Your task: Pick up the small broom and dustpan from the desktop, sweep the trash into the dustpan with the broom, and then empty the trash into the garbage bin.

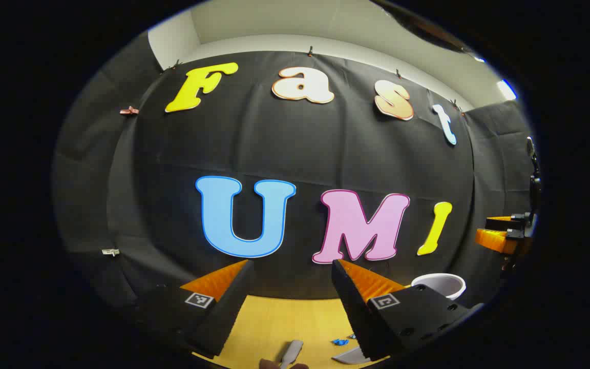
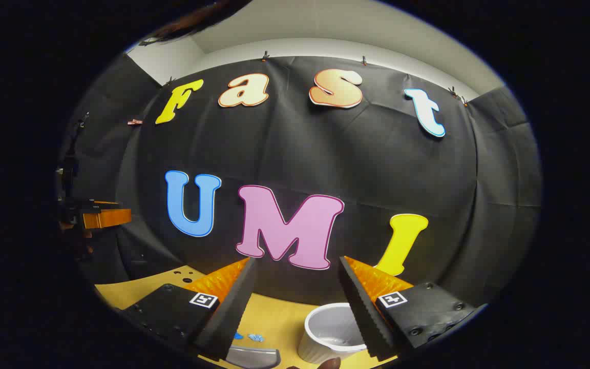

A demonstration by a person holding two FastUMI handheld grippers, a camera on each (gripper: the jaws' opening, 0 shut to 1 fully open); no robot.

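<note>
My left gripper is open and held above the yellow desktop, with nothing between its fingers. Low between them lie a grey handle-like piece, which may be the broom, blue trash scraps and a grey dustpan edge. The white garbage bin peeks past the right finger. My right gripper is also open and empty. Below it sit the white ribbed bin, the blue scraps and the grey dustpan.
The other gripper hovers at the far right of the left gripper view, and the left one appears at the left edge of the right gripper view. The black cloth wall rises right behind the desktop.
</note>
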